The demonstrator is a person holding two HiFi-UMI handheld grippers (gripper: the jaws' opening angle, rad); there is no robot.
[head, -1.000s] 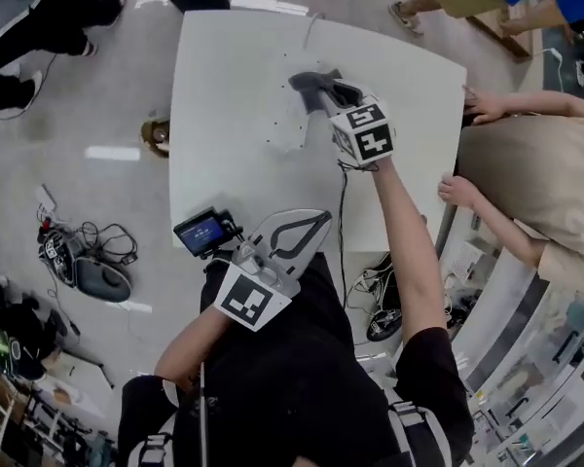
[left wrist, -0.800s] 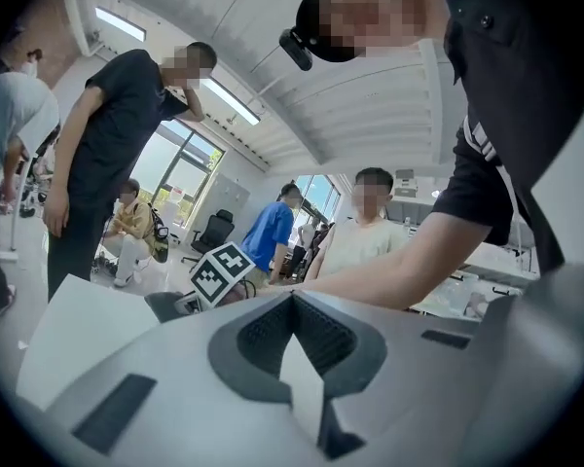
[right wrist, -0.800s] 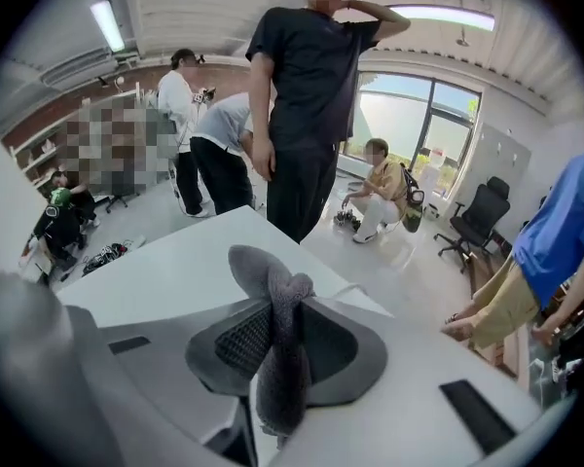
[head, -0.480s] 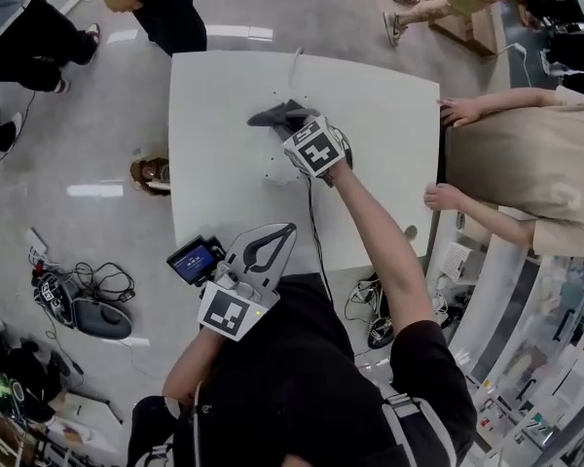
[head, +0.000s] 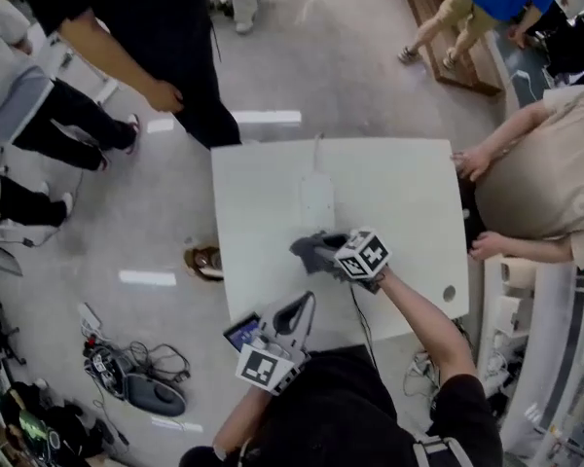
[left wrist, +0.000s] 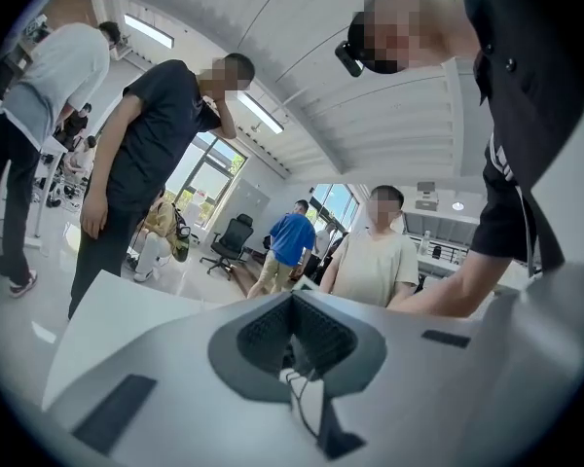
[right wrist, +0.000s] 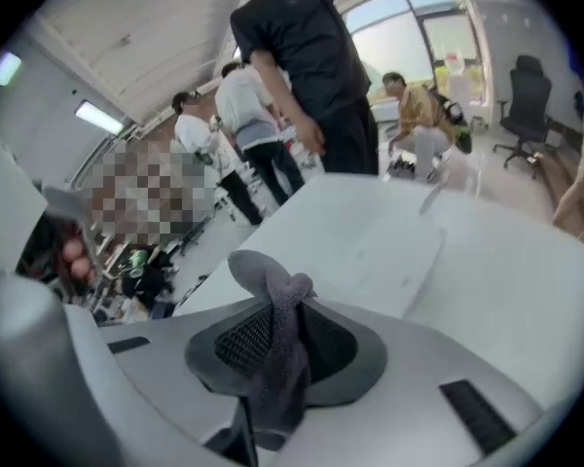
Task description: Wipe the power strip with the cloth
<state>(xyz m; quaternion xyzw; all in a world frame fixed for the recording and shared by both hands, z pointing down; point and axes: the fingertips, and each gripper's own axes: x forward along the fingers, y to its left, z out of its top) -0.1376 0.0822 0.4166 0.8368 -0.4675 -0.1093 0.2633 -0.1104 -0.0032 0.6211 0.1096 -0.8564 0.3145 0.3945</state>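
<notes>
The white power strip point(head: 316, 200) lies flat at the middle of the white table point(head: 409, 193), its thin cable running toward the far edge. In the right gripper view the power strip point(right wrist: 394, 246) sits ahead of the jaws. My right gripper point(head: 325, 250) is shut on a grey cloth point(head: 310, 252), held just on the near side of the strip, not over it. The cloth point(right wrist: 280, 358) bunches up between the jaws of the right gripper point(right wrist: 273, 321). My left gripper point(head: 309, 301) hovers at the table's near edge, shut with nothing in it; the left gripper point(left wrist: 294, 305) points level.
A small screen device point(head: 241, 331) sits beside my left gripper. One person's hands point(head: 474, 162) rest on the table's right edge. Other people stand past the far left corner. A black cable point(head: 358, 311) drops over the near edge.
My right gripper has drawn back toward me with the cloth, coming off the power strip to its near side. The left gripper stays by the near table edge.
</notes>
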